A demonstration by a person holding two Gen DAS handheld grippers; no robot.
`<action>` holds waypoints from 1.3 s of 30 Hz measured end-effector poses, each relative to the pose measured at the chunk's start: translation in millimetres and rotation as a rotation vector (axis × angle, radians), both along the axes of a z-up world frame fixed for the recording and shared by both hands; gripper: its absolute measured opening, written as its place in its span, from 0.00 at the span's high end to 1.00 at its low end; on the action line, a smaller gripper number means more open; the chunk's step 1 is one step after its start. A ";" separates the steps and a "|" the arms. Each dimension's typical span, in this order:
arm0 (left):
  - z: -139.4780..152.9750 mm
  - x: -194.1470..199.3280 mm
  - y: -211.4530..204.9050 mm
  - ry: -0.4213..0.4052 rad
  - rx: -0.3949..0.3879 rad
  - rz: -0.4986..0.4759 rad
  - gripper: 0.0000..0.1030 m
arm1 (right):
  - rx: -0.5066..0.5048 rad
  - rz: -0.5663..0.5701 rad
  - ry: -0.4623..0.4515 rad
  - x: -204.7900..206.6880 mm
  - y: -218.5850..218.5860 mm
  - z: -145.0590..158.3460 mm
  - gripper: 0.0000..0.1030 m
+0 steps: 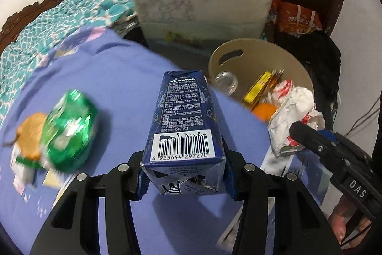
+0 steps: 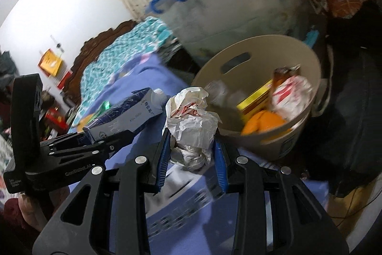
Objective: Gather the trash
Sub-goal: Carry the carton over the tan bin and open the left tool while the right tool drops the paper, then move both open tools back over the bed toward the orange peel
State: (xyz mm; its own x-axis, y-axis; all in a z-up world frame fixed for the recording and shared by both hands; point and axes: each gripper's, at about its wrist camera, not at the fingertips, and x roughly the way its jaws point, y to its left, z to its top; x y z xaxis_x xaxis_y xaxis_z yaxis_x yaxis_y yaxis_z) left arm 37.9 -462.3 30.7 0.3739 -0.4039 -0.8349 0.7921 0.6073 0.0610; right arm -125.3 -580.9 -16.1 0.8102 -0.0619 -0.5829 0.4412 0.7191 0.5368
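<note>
Both tools are matte black, and on the left gripper (image 1: 182, 177) each finger is a pair of slim linked bars with cut-out slots, pinned by round silver rivets and faced with ribbed blue pads. The right gripper (image 2: 192, 152) shows the same black linkage, silver rivets and blue ridged pads. From the left wrist view its body carries white "DAS" lettering, with a bare hand (image 1: 343, 224) around the handle; the left gripper's flank bears small white print, too blurred to read.
</note>
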 end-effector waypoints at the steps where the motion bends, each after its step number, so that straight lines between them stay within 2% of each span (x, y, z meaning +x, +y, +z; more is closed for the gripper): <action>1: 0.3 1.1 -9.0 -0.008 -0.005 -0.011 0.55 | 0.003 -0.014 0.007 1.0 -9.1 -1.6 0.65; 7: -9.3 11.7 -59.7 0.053 -0.012 -0.062 0.55 | 0.034 -0.056 0.043 10.3 -50.7 -13.7 0.65; 13: -11.1 20.8 -100.7 0.098 -0.056 -0.094 0.55 | 0.032 -0.078 0.067 23.3 -76.9 -16.2 0.62; 14: -9.9 20.6 -106.0 0.095 -0.065 -0.100 0.55 | 0.026 -0.087 0.069 26.5 -81.9 -15.0 0.59; 15: -7.8 20.9 -112.3 0.089 -0.080 -0.107 0.55 | 0.021 -0.099 0.071 29.8 -87.4 -13.9 0.51; 16: -6.1 21.0 -115.6 0.081 -0.088 -0.106 0.55 | 0.019 -0.111 0.074 32.2 -92.3 -13.5 0.49; 18: -2.1 25.7 -121.6 0.067 -0.102 -0.085 0.49 | 0.027 -0.156 0.087 33.8 -105.1 -14.0 0.39; 20: 1.3 29.8 -119.2 0.090 -0.120 -0.084 0.31 | 0.043 -0.195 0.078 28.2 -113.9 -14.8 0.35; 22: 6.0 30.0 -112.1 0.061 -0.140 -0.078 0.31 | 0.041 -0.225 0.064 19.5 -115.3 -13.4 0.34; 25: 8.4 26.6 -98.1 -0.013 -0.120 -0.063 0.31 | 0.035 -0.248 0.057 8.8 -108.9 -12.7 0.34; 39: 7.3 11.0 -12.8 -0.107 -0.064 0.057 0.31 | 0.089 -0.203 0.036 -3.4 -56.4 -16.9 0.34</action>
State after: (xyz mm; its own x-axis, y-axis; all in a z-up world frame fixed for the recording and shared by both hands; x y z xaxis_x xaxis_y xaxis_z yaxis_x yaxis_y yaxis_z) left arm 48.9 -475.1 38.0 0.4831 -0.4308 -0.7623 0.7473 0.6565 0.1026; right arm -128.7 -637.2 -33.0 0.7648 -0.1686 -0.6218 0.5922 0.5641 0.5754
